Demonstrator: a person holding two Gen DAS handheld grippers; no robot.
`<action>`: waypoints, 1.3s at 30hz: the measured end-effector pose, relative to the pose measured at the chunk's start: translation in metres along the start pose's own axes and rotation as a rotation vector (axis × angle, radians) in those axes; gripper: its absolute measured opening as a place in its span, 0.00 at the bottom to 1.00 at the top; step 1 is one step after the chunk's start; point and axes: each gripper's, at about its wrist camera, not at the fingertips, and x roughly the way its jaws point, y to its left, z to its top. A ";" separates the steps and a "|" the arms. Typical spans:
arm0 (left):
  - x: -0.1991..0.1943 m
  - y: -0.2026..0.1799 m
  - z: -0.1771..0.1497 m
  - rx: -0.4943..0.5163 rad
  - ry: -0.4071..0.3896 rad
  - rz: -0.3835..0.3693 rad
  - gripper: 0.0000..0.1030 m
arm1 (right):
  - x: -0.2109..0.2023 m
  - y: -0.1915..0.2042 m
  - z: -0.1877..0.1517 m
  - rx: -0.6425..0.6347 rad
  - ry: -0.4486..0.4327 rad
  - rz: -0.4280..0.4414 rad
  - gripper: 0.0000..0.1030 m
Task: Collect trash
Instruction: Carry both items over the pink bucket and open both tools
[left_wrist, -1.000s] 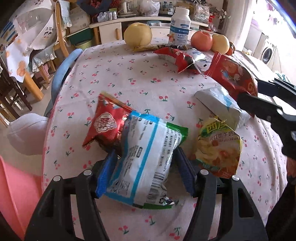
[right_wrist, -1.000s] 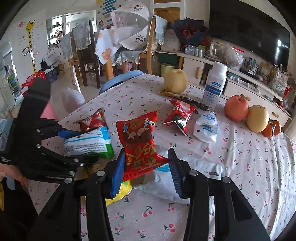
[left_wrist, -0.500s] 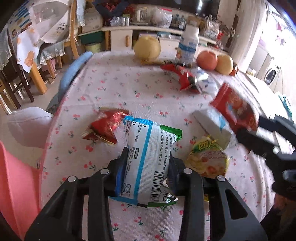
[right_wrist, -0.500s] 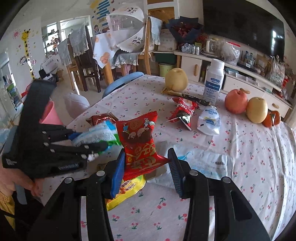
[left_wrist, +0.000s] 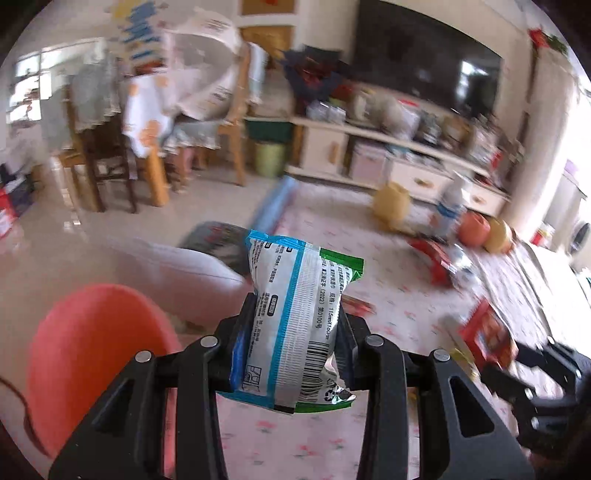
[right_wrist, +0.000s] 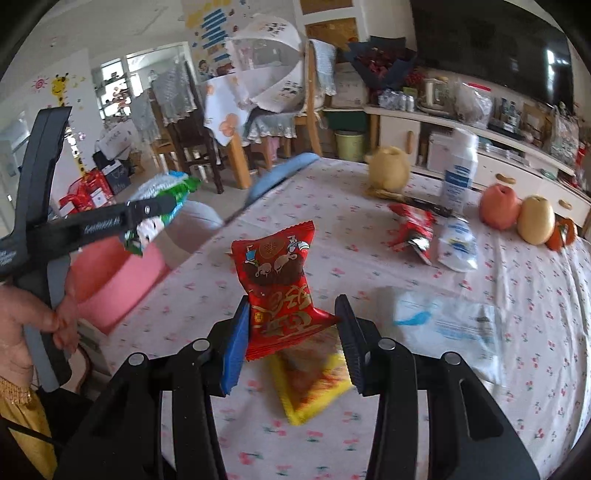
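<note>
My left gripper (left_wrist: 295, 332) is shut on a white, blue and green snack packet (left_wrist: 295, 317) and holds it in the air past the table's left edge, above a pink bin (left_wrist: 92, 354). It also shows in the right wrist view (right_wrist: 147, 210). My right gripper (right_wrist: 291, 332) is shut on a red snack packet (right_wrist: 280, 291) and holds it upright just above the table. A yellow packet (right_wrist: 314, 384), a white and blue wrapper (right_wrist: 450, 325), a small red packet (right_wrist: 413, 229) and a white pouch (right_wrist: 458, 243) lie on the cherry-print tablecloth (right_wrist: 369, 266).
A pear (right_wrist: 388, 170), a white bottle (right_wrist: 458, 170), an apple (right_wrist: 498, 206), another pear (right_wrist: 535, 221) and small orange fruit (right_wrist: 561, 232) stand at the table's far side. A blue chair back (right_wrist: 280, 173) and a pale stool (left_wrist: 184, 280) stand left of the table.
My left gripper has lifted the white and blue packet off the table and swung left over the pink bin. My right gripper still holds the red packet, slightly raised.
</note>
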 end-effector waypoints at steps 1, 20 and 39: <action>-0.004 0.009 0.002 -0.021 -0.013 0.021 0.38 | 0.001 0.007 0.002 -0.008 -0.002 0.009 0.45; -0.032 0.125 0.004 -0.215 -0.056 0.342 0.38 | 0.049 0.169 0.042 -0.263 0.016 0.183 0.45; -0.035 0.143 0.002 -0.227 -0.052 0.451 0.74 | 0.078 0.206 0.029 -0.338 0.010 0.180 0.80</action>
